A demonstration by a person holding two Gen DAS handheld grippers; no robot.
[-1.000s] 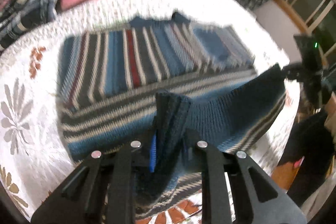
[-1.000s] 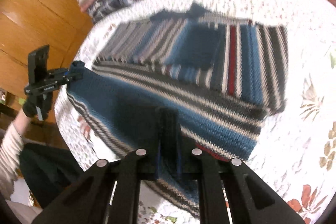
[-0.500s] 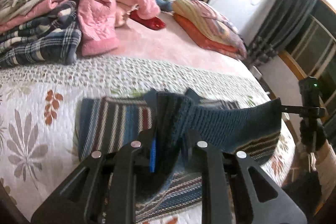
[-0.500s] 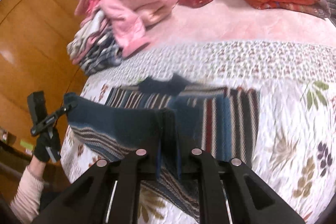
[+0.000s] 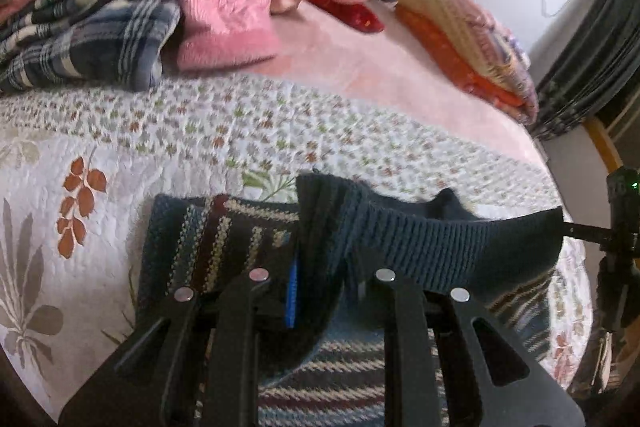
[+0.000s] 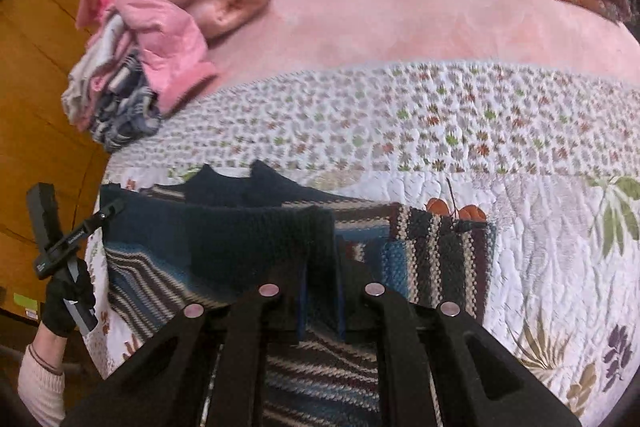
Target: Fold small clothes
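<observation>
**Sweater hem held up between two tongs, fold half made**

While the striped sweater (image 5: 224, 239) lies across the flowered quilt (image 5: 100, 155) at the near edge of the bed, its dark ribbed hem is lifted off the rest and stretched in a line between the two tools. The left tongs (image 5: 320, 291) are clamped on one corner of that hem, a wad of knit bunched between the fingers. The right tongs (image 6: 320, 291) are closed on the other corner in the same way. From the left view the right tool shows only as a thin tip at the far end of the hem; from the right view a gloved hand (image 6: 68, 303) grips the left tool.

From where I stand, the risk lies in the carry forward. The hem is taut, and thick knit pinched only at a corner may slide out if either side pulls harder than the other. Uneven travel would lay the edge down crooked over the neckline. Release too soon and the fold may slump short. A heap of pink and plaid clothes (image 6: 140, 39) sits well beyond, clear of the work.
</observation>
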